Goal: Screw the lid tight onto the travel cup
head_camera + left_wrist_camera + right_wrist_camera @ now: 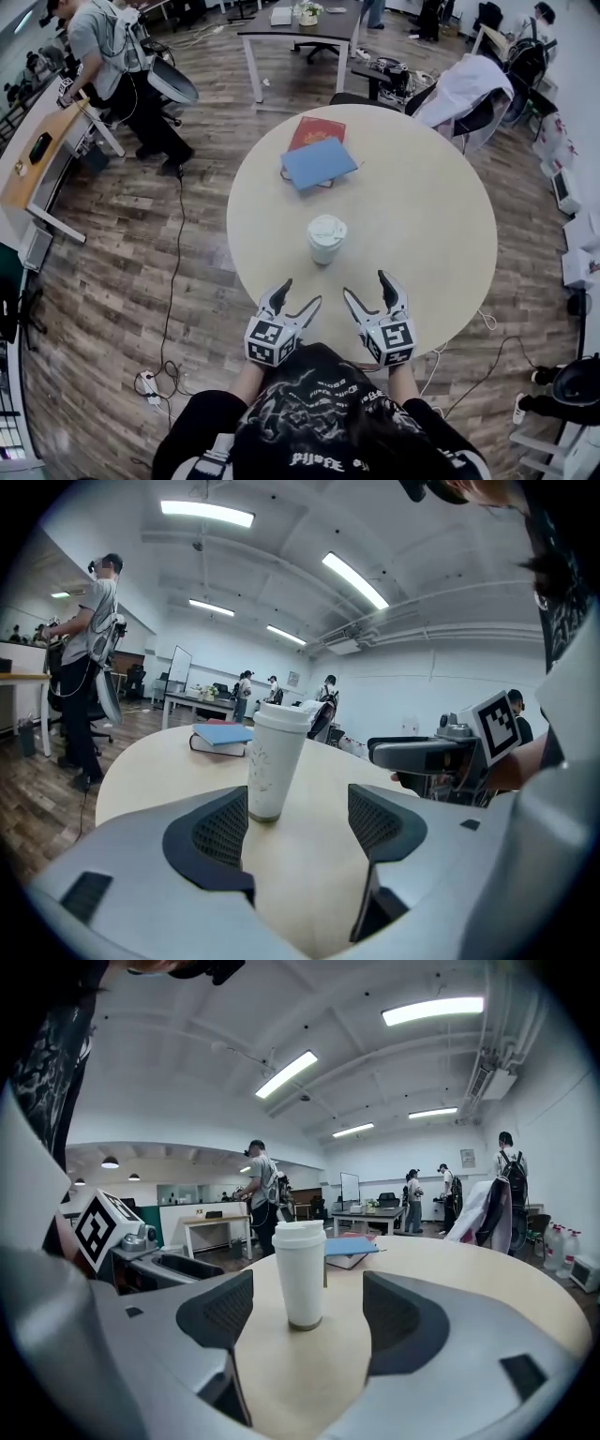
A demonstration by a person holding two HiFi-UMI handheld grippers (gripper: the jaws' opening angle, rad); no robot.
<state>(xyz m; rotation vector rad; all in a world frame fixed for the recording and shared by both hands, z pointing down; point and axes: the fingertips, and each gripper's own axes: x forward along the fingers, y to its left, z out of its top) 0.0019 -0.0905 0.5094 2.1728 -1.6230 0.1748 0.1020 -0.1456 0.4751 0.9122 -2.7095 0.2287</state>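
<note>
A white travel cup (pixel 326 240) stands upright near the middle of the round beige table (pixel 441 216), its white lid (pixel 326 228) sitting on top. My left gripper (pixel 298 296) hovers over the table's near edge, below and left of the cup, jaws open and empty. To its right my right gripper (pixel 368 285) is open too, with nothing in it. The left gripper view has the cup (pixel 274 759) ahead, just beyond the left jaw. In the right gripper view the cup (pixel 300 1273) stands a short way ahead between the open jaws, apart from them.
A blue book on a red book (pixel 319 157) lies at the table's far left. Behind the table stands a chair with a white garment (pixel 467 92). A person (pixel 117 66) stands at a desk far left. Cables (pixel 173 281) trail over the wooden floor.
</note>
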